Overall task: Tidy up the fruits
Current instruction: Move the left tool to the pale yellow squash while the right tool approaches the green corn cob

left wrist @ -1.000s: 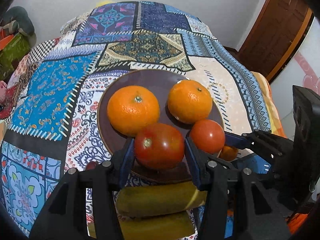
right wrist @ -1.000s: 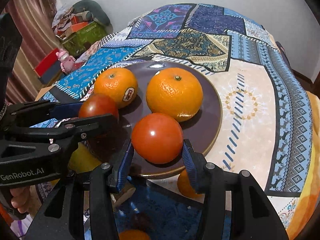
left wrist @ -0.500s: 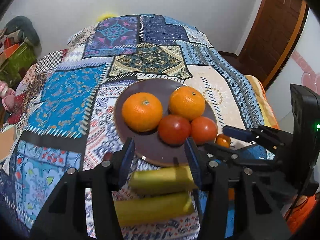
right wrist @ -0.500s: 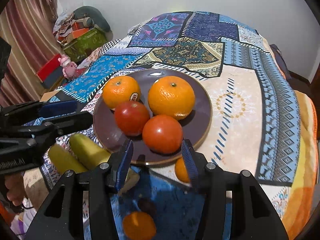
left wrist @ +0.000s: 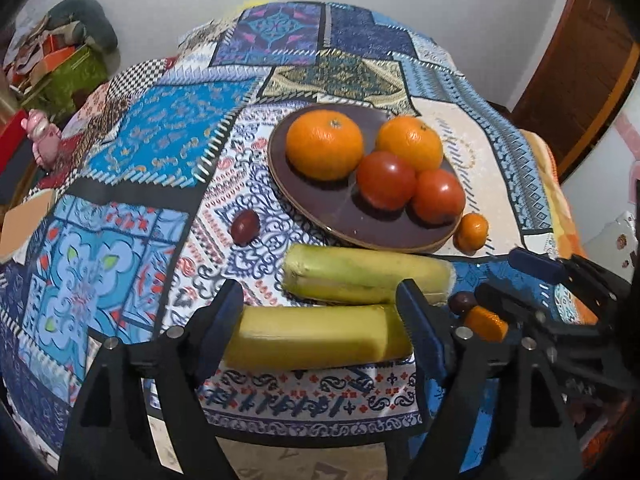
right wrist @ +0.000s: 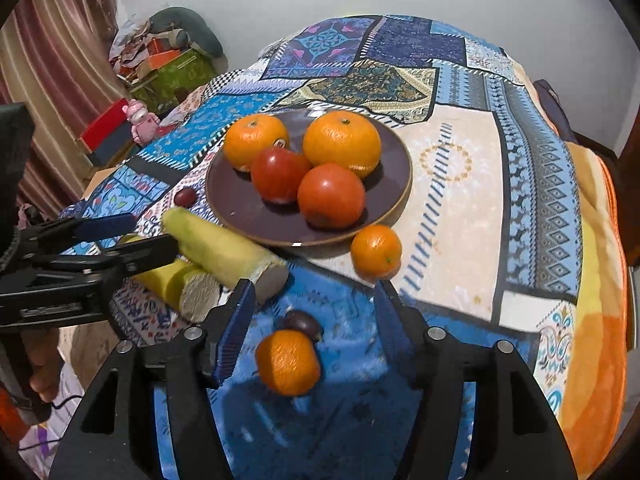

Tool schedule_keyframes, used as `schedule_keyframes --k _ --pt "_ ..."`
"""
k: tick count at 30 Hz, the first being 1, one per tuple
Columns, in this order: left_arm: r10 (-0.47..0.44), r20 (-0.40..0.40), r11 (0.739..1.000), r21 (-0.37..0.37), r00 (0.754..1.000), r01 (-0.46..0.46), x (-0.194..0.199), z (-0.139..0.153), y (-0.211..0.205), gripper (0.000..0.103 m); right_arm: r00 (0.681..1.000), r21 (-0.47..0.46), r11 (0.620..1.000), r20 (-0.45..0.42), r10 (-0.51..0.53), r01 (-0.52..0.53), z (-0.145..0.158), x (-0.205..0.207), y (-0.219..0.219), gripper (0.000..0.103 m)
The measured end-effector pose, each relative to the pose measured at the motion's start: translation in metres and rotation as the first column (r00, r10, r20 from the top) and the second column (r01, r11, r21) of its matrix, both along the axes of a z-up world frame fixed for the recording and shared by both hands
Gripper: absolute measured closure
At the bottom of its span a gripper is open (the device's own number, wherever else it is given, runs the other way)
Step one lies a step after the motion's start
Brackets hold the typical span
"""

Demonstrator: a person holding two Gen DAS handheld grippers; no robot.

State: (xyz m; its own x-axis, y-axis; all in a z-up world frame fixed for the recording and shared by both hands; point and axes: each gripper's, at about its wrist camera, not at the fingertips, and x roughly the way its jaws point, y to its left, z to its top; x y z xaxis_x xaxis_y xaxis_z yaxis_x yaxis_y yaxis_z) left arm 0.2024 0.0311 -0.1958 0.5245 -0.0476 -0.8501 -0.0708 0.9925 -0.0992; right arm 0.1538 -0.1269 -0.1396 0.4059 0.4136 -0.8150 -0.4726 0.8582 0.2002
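Two grippers stood with their jaws spread, both having just been opening, and neither pinched anything. The left gripper [left wrist: 320, 312] framed the near yellow-green stalk piece [left wrist: 316, 336], which lay crosswise in the gap on the cloth with no pad pressing it. Just beyond its fingertips lay a second, greener stalk piece [left wrist: 364, 278], parallel to the first and touching it. Past that sat the dark brown plate [left wrist: 320, 208], bearing two oranges [left wrist: 325, 145] at the far side and two tomatoes [left wrist: 386, 179] at the near side, the four packed close together. Left of the plate and ahead of the left finger lay a small dark red fruit [left wrist: 245, 226]. Just off the plate's right rim sat a small mandarin [left wrist: 473, 231].

The right gripper [right wrist: 312, 300] had a small mandarin [right wrist: 288, 362] lying on the blue cloth between its fingers, untouched by either pad, with a dark plum-like fruit [right wrist: 304, 325] touching its far side. Ahead of the right finger lay another mandarin [right wrist: 376, 251], just beside the plate rim [right wrist: 404, 188]. To the left, beyond the left finger, the cut ends of the two stalk pieces [right wrist: 224, 254] faced the camera. The patchwork tablecloth [right wrist: 460, 200] covered the table under everything. At the far left, a hand [right wrist: 40, 364] held the other gripper's body.
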Motion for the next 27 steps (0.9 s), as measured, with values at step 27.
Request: schedule_keyframes --k 27 --pt "0.040 -0.018 0.999 0.015 0.999 -0.040 -0.046 -0.008 0.038 0.009 0.998 -0.092 0.994 0.009 0.068 -0.067 -0.021 -0.015 0.050 0.036"
